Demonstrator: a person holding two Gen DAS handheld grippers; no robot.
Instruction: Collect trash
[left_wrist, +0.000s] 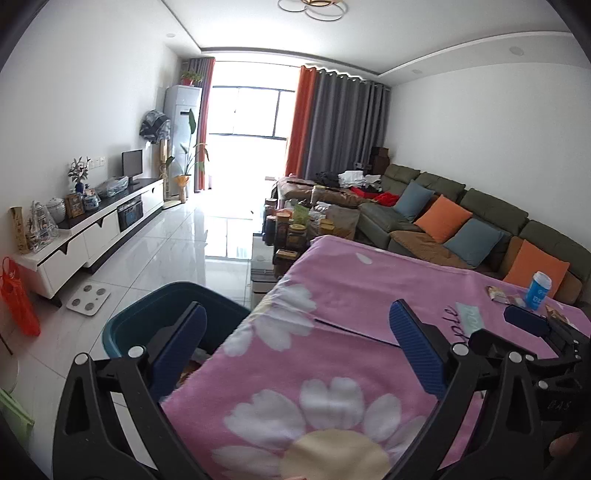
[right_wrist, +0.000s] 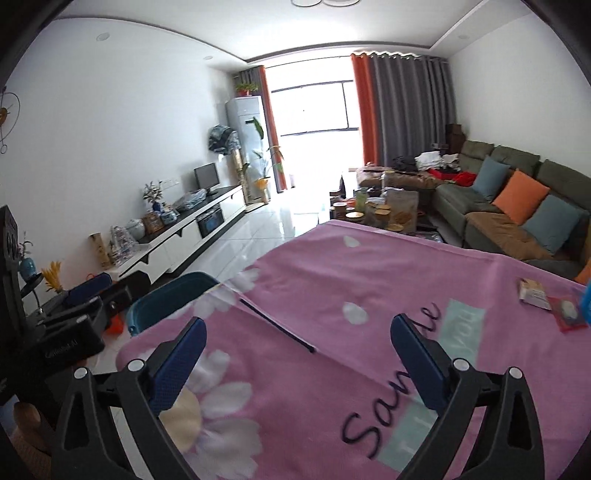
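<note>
A pink flowered blanket (left_wrist: 362, 295) covers the table. A dark thin stick (left_wrist: 354, 330) lies on it; it also shows in the right wrist view (right_wrist: 277, 323). A blue paper cup (left_wrist: 538, 290) and snack wrappers (left_wrist: 500, 293) lie at the far right; the wrappers also show in the right wrist view (right_wrist: 535, 293). A teal bin (left_wrist: 166, 317) stands on the floor left of the table, and also shows in the right wrist view (right_wrist: 166, 299). My left gripper (left_wrist: 295, 343) is open and empty above the table's left edge. My right gripper (right_wrist: 295, 350) is open and empty over the blanket.
A green sofa (left_wrist: 461, 221) with cushions runs along the right. A low table with jars (left_wrist: 295, 229) stands beyond. A white TV cabinet (left_wrist: 92, 229) lines the left wall. A bathroom scale (left_wrist: 88, 299) and an orange bag (left_wrist: 18, 295) are on the floor.
</note>
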